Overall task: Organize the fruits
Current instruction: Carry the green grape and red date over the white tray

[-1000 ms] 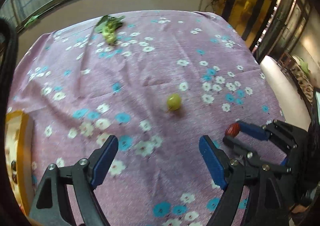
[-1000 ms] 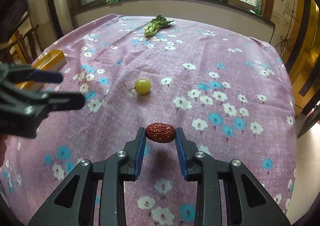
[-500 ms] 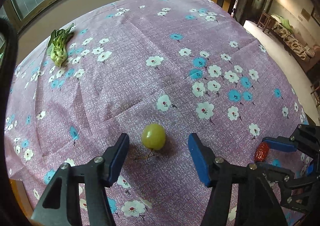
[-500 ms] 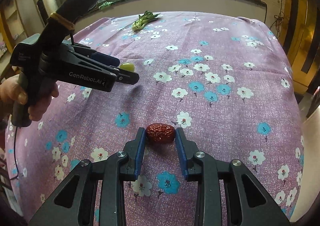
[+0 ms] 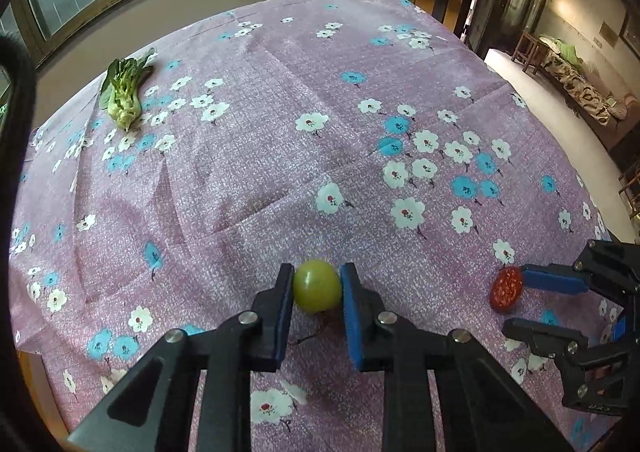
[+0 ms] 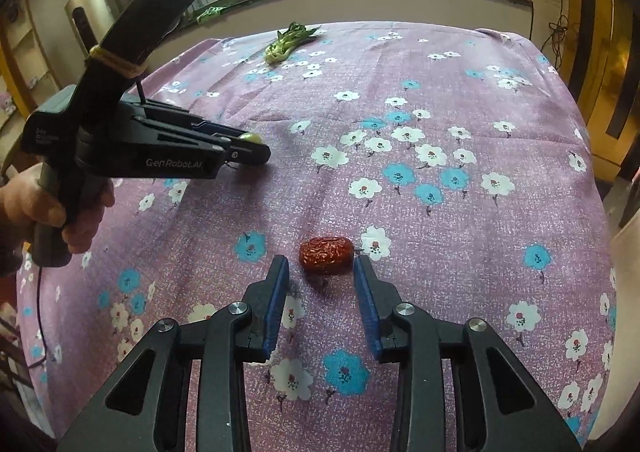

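Tablecloth: grape newly clamped, date freed

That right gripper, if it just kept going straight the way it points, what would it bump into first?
The red date: it sits just past the open right gripper, near the right fingertip. Beyond it is only flowered tablecloth, as far as depth shows.

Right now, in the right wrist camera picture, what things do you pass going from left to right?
Black left gripper shut on the small green grape → leafy green bok choy → wrinkled red jujube on the purple flowered tablecloth.
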### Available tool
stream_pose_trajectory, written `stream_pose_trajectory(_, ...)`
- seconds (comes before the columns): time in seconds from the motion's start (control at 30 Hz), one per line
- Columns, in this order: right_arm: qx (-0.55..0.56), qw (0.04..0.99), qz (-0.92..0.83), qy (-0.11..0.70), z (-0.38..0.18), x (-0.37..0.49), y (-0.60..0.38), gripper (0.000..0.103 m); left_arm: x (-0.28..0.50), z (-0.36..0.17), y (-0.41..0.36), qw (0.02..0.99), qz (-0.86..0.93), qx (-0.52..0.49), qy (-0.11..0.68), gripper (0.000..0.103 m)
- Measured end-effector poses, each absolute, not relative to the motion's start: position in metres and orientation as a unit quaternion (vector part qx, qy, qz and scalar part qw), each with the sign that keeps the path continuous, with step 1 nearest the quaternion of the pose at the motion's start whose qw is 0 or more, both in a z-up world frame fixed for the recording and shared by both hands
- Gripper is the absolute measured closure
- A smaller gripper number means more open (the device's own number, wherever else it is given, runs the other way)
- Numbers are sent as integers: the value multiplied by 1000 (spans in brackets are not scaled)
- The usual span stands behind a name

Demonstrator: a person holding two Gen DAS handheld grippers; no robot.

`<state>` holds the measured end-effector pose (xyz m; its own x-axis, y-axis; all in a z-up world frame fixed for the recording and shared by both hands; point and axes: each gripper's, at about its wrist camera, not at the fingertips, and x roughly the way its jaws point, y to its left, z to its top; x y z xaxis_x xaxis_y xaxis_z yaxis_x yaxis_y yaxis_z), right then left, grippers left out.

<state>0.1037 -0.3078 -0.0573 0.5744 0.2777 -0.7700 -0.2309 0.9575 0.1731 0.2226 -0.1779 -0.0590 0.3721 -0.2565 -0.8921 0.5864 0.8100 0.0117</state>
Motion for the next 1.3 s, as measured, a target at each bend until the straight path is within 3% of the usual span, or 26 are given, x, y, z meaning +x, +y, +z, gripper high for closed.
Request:
stream_pose_trajectory(0.2,-17,888,130,441,-59,114,-294,65,199,-47,-150,819,-261,114,498,78)
stream_pose_trajectory(0.3,-36,891,120,436,-61,115,-291,75,185,-47,-133,823,-250,96,502,78)
stream_pose_trajectory(0.63,-57,901,114,414,-32,79,-270,75,135,-50,-67,832,-224,3,508,77)
stream_pose_trajectory(1.3,-73,879,205,425,-27,61,-105,75,58,-28,46,854,-178,-30,489,78)
